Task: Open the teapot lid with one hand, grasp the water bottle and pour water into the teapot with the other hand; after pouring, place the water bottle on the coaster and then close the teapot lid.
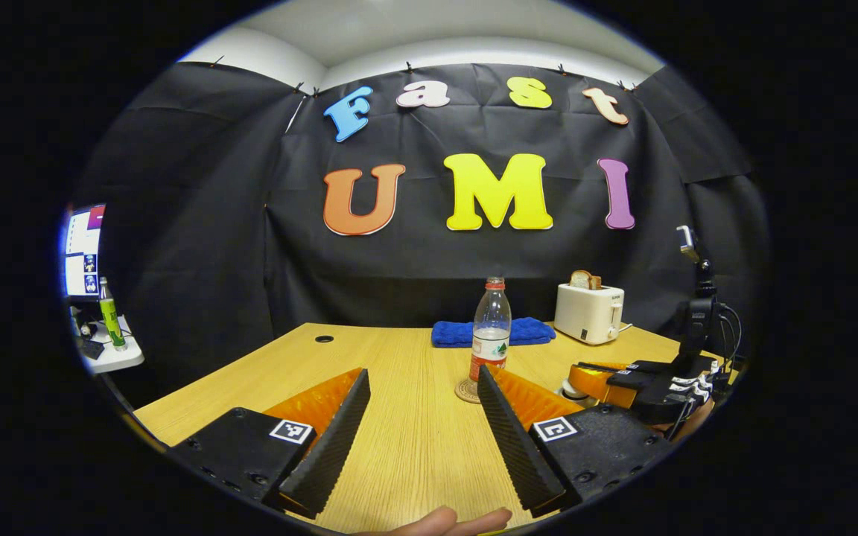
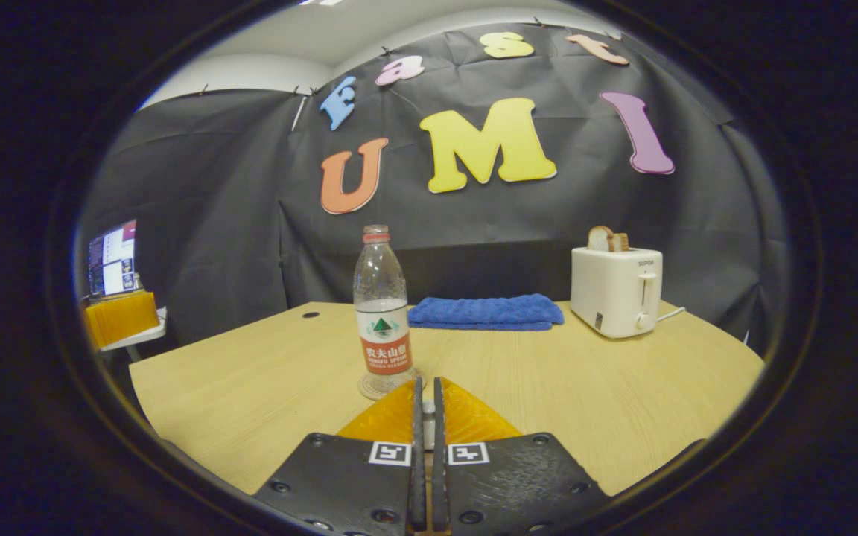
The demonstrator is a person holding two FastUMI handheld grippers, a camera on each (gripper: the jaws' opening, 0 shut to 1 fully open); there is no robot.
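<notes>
So the water bottle point(image 2: 382, 309) is sitting upright on its coaster point(image 2: 388, 385) mid-table, well short of the far edge where the blue towel point(image 2: 485, 311) and toaster point(image 2: 617, 291) are. My left gripper point(image 1: 421, 417) is hanging wide open and empty, probably done with pouring. My right gripper point(image 2: 426, 417) is pinching nearly closed on something small, I'm guessing the teapot's lid knob, can't tell.

The toaster point(image 2: 615, 290) bears the brand word SUPOR near its top edge. The water bottle point(image 2: 380, 298) carries a printed label with a green triangle mark.
</notes>
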